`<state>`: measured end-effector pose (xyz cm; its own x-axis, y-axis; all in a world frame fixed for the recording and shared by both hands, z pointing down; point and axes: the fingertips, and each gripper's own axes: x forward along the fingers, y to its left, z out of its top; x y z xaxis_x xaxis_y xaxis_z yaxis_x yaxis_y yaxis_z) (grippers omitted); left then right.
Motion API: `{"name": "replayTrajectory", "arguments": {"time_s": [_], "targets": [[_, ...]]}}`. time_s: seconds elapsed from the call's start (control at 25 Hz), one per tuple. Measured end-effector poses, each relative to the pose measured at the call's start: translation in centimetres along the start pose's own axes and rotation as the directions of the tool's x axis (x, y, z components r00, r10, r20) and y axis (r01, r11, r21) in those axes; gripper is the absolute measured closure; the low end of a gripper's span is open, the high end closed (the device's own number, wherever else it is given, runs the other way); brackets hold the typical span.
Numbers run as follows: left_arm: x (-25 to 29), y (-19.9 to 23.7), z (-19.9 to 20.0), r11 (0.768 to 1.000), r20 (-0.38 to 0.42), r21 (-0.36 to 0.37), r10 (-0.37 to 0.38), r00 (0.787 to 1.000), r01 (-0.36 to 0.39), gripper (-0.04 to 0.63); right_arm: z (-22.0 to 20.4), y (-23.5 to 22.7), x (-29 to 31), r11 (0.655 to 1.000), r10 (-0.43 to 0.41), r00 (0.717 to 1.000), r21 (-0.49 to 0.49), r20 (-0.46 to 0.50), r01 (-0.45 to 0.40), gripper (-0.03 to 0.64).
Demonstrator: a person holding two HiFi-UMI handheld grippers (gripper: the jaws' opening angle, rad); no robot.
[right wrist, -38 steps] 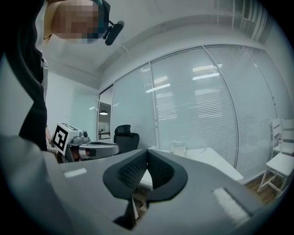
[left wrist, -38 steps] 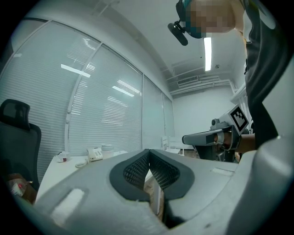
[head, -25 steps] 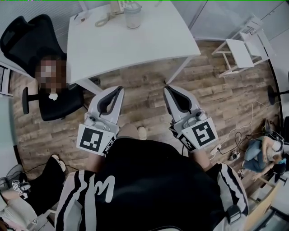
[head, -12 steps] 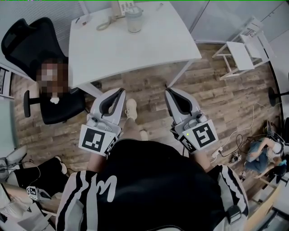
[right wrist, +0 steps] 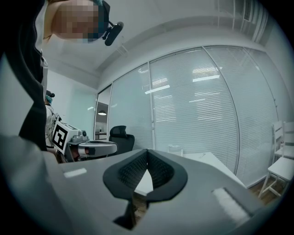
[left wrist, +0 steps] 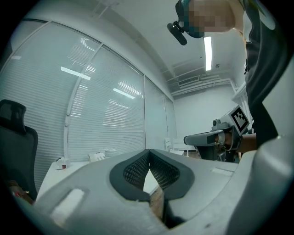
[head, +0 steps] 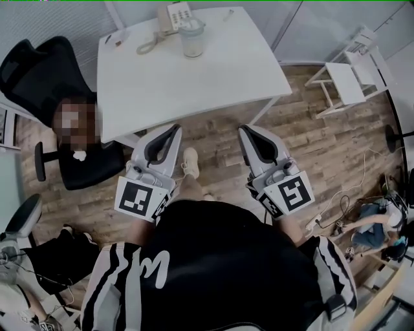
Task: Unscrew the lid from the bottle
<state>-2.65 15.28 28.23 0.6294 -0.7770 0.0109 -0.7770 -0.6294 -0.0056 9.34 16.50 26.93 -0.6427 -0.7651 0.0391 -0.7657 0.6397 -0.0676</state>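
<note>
- The left tool (head: pixel 174 128) has its jaws pressed fully together with nothing between them. In the left gripper view the ribbed black pads meet at a single line.
- The right tool (head: pixel 242 128) is likewise closed on nothing, and its pads touch in the right gripper view.
- Both tools are held side by side above the wood-plank floor (head: pixel 213 132). They point toward the worktop and are well apart from it.
- The bottle (head: pixel 192 37) stands upright on the white worktop (head: pixel 194 81), near the far edge. It is a pale, translucent container with its lid on, and neither tool touches it.
- Any label on the bottle is too small to read.
- A white desk phone (head: pixel 173 14) sits just beside the bottle, and its cord (head: pixel 146 45) curls across the worktop to the left.
- The left marker cube (head: pixel 137 199) and the right marker cube (head: pixel 294 192) each carry a black-and-white square pattern rather than readable text.
- The wearer's black top (head: pixel 226 271) has striped sleeves and a large white mark (head: pixel 147 268) like an M or a W. Which letter it is cannot be told.
- A light shoe (head: pixel 189 160) shows on the floor between the tools.
- A black office chair (head: pixel 35 64) stands left of the worktop, and a person (head: pixel 81 139) sits at that side in a second dark chair.
- A white chair (head: pixel 343 77) stands to the right of the worktop.
</note>
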Motion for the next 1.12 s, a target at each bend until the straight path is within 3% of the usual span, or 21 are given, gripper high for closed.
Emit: {"name": "replayTrajectory", "arguments": {"time_s": [1.12], "targets": [[11.8, 11.2, -0.1, 0.999, -0.014, -0.012, -0.048, 0.999, 0.048, 0.595, 0.1, -8.9, 12.8, 0.999, -0.032, 0.999, -0.015, -0.020, 0.031, 0.615]]}}
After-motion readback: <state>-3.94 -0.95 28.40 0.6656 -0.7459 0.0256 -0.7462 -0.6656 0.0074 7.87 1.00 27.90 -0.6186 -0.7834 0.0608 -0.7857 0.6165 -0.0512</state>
